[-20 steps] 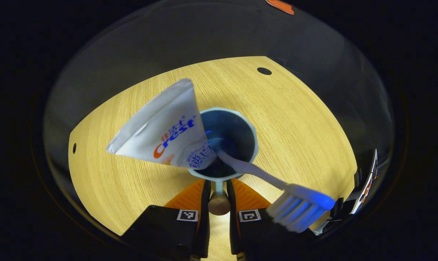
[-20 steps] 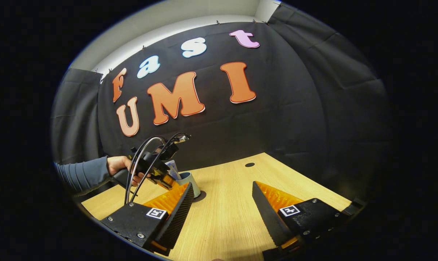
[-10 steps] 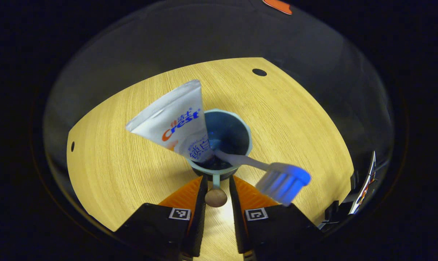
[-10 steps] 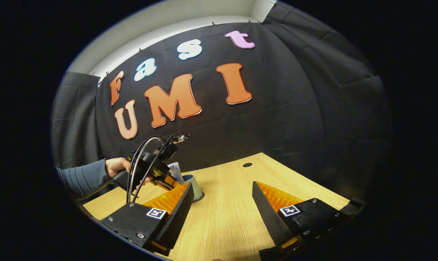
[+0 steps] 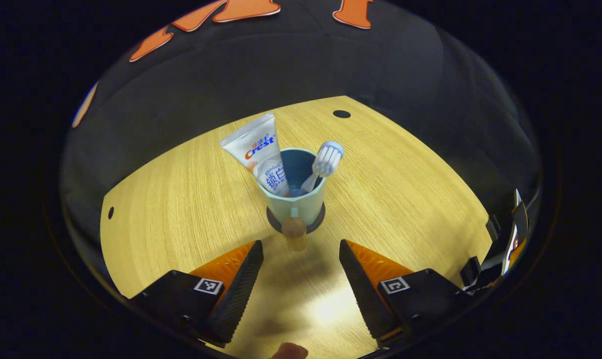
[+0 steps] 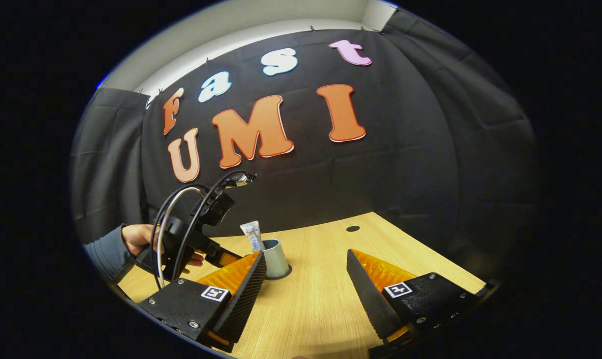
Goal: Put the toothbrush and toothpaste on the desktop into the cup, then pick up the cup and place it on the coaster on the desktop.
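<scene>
The cup (image 5: 297, 195) is seen standing upright on the dark coaster (image 5: 273, 222), with the toothpaste (image 5: 259, 154) and toothbrush (image 5: 322, 163) inside. The left gripper (image 5: 301, 259) is spread wide and holds nothing; the right gripper (image 6: 305, 279) likewise. A straight retreat from the handle (image 5: 294, 228) is advised, so nothing is tipped.

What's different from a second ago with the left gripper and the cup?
The left gripper has let go of the cup's handle, opened and drawn back. The cup now stands on the dark coaster, with the toothpaste and toothbrush still inside. The right gripper stays open over the desktop.
</scene>
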